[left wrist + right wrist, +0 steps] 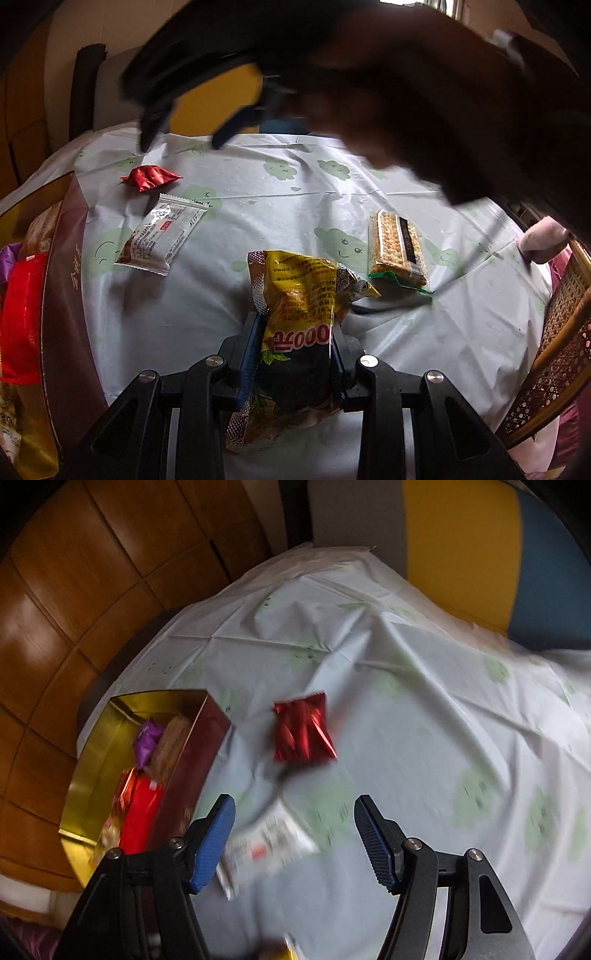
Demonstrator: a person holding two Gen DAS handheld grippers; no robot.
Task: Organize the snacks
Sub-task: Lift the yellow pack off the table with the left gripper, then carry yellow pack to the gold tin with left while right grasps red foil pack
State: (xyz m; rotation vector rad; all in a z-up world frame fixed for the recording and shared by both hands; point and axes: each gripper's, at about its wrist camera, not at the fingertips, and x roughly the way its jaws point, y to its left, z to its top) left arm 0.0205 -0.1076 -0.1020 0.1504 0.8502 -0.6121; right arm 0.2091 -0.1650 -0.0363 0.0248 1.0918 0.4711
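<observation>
Left gripper (295, 354) pinching yellow snack bag (299, 325) for transfer to box (70, 280) — right gripper (293, 830) spread, empty, above white packet (266, 845).

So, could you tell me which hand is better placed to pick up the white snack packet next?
The right. Its tongs are open, pointing down with the white snack packet between them, while the left tongs already grip the yellow crinkled foil packet.

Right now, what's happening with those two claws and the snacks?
Left gripper shut on yellow packet. Right gripper open, empty, over white packet. Nothing blocking the box.
</observation>
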